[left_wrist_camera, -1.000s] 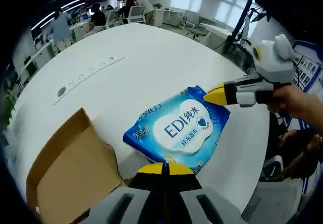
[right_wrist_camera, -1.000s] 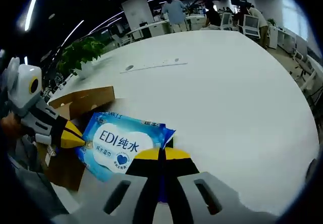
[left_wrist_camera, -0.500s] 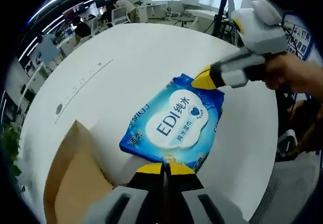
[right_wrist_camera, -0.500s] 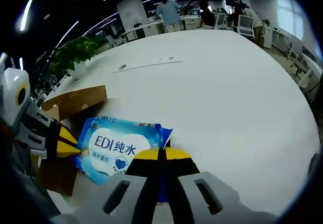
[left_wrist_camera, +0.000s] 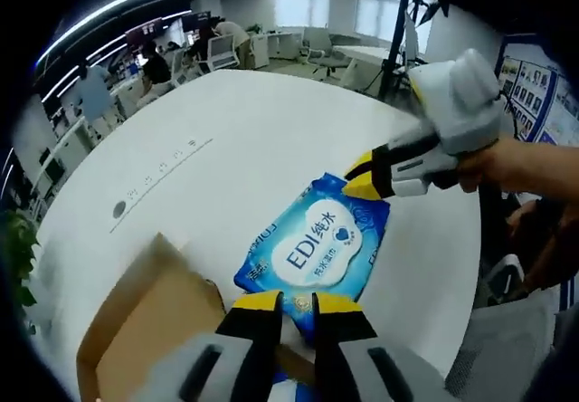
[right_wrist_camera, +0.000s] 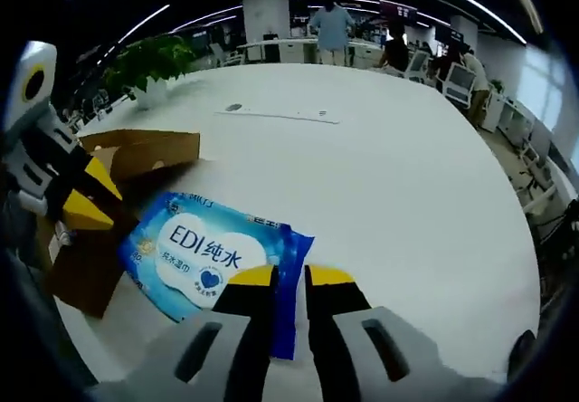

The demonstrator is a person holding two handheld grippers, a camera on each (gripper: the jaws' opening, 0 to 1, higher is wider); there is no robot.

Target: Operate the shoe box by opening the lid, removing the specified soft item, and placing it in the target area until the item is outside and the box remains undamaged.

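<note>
Both claws released, jaws a little apart: left gripper point(left_wrist_camera: 297, 304) parted over the near short edge of the blue wipes pack point(left_wrist_camera: 312, 251), right gripper point(right_wrist_camera: 289, 280) parted at the opposite end. Pack flat on the white table point(right_wrist_camera: 389, 176), outside and just beside the open cardboard shoe box point(left_wrist_camera: 149, 330), long axis running from one claw to the other. Potted plant point(right_wrist_camera: 149, 62) beyond the box in the right gripper view; a hand point(left_wrist_camera: 516, 167) gripping the right tool in the left gripper view.
</note>
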